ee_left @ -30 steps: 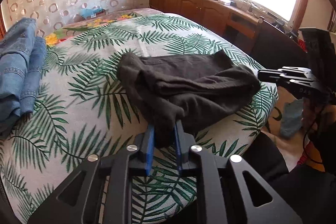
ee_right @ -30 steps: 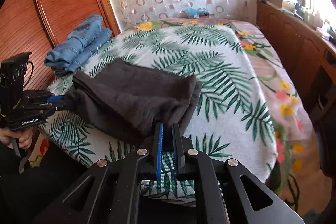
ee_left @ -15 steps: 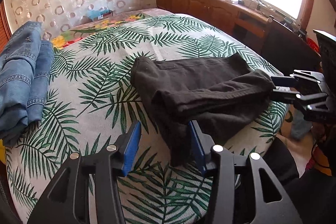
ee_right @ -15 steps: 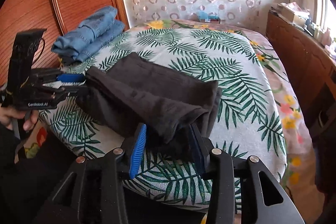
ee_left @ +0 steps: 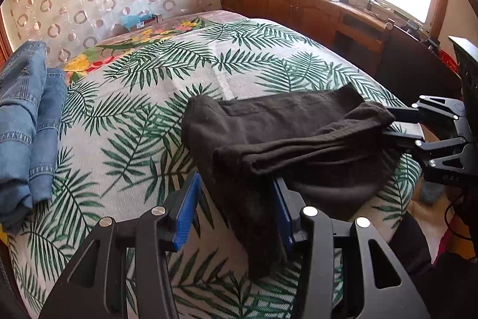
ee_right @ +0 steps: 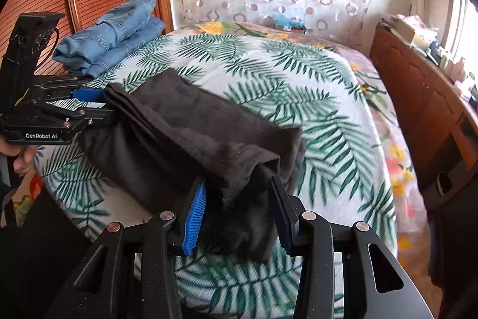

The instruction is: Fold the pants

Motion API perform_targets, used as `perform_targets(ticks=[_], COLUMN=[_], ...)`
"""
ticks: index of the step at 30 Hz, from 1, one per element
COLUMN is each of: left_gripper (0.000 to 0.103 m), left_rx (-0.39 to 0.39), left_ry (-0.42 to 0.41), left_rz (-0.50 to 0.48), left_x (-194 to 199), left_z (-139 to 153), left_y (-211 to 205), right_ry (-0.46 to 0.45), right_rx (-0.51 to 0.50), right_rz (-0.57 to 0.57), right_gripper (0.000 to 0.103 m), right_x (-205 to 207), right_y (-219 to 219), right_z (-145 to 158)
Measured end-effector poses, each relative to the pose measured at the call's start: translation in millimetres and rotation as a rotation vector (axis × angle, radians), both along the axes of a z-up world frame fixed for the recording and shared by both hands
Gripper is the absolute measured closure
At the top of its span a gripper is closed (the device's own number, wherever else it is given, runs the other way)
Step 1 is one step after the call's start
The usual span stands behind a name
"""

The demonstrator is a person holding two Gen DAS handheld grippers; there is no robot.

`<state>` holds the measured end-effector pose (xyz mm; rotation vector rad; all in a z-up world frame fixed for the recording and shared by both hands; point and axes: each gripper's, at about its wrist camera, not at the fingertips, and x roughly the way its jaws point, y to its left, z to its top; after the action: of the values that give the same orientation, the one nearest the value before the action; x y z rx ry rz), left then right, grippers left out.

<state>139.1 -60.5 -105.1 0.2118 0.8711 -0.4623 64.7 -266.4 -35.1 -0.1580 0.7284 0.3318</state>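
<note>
Left wrist view
Progress: the dark pants [ee_left: 283, 133] are lying in a doubled bundle on the bed [ee_left: 167, 71], so the main folds look done; judged as the release stage, with at most tidying left.
Left gripper [ee_left: 236, 205]: its blue fingers are standing apart on either side of a hanging corner of the cloth, not pinching it.
Right gripper [ee_left: 400, 127]: showing at the far end of the bundle, jaws apart around the rolled edge.
Looks: soft, matte, thick; the top layer is bulging as a loose roll and one corner is drooping over the bed edge.

Right wrist view
Right gripper [ee_right: 239, 211]: fingers are spread wide, the near end of the pants [ee_right: 191, 136] sagging between them, unclamped.
Left gripper [ee_right: 89, 103]: sitting at the opposite end, just beside the folded edge.
Location: near edge of the bed [ee_right: 298, 68], well apart from the folded jeans [ee_right: 110, 35].
Left to do: likely flattening the uneven layers.
</note>
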Motion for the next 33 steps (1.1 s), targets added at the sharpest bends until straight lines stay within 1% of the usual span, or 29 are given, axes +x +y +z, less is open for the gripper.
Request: perform_targets(ticks=[5, 11, 15, 18, 22, 26, 30, 33], left_gripper=[0.055, 0.055, 0.055, 0.055, 0.055, 0.055, 0.055, 0.054], left_rx=[0.007, 0.013, 0.022, 0.02, 0.022, 0.016, 0.013, 0.009], left_ry=[0.007, 0.021, 0.029, 0.031, 0.031, 0.038, 0.039, 0.04], left_rz=[0.012, 0.016, 0.022, 0.025, 0.028, 0.034, 0.036, 0.038], left_x=[20, 38, 44, 44, 44, 46, 45, 46], left_z=[0, -4, -8, -10, -11, -13, -14, -15], left_y=[-4, -9, -11, -11, -10, -7, -6, -6], right_ry=[-0.025, -0.055, -0.045, -0.021, 0.0, -0.022, -0.048, -0.049], right_rx=[0.002, 0.09, 0.097, 0.097, 0.081, 0.089, 0.108, 0.101], right_rz=[-0.044, -0.082, -0.059, -0.021, -0.001, -0.009, -0.027, -0.02], right_gripper=[0.06, 0.059, 0.059, 0.059, 0.059, 0.059, 0.059, 0.059], right_x=[17, 15, 6, 6, 15, 20, 13, 4], right_y=[-3, -18, -20, -22, -21, -24, -34, -35], right_z=[5, 17, 13, 7, 2, 10, 22, 22])
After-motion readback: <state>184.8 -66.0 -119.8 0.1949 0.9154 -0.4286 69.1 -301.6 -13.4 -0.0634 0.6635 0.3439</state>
